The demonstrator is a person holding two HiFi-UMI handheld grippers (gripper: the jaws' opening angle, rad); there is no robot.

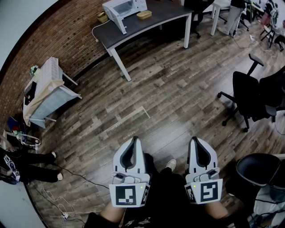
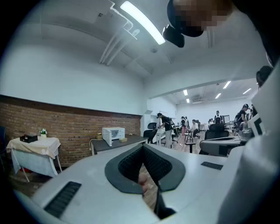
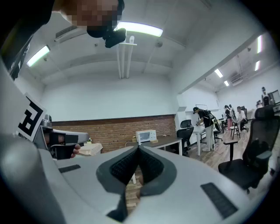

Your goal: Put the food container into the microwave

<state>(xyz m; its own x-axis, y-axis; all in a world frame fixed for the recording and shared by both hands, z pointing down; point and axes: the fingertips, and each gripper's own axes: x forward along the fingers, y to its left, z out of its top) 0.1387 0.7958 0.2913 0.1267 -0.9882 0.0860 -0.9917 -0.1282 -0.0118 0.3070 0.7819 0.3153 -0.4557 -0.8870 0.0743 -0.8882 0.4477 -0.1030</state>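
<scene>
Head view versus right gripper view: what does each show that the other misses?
Only the head view: floor cables, a shoe. Only the right gripper view: the ceiling light and the right gripper's ridged pads, shut on nothing. Both: the microwave with the food container beside it on the dark table, and the brick wall.
</scene>
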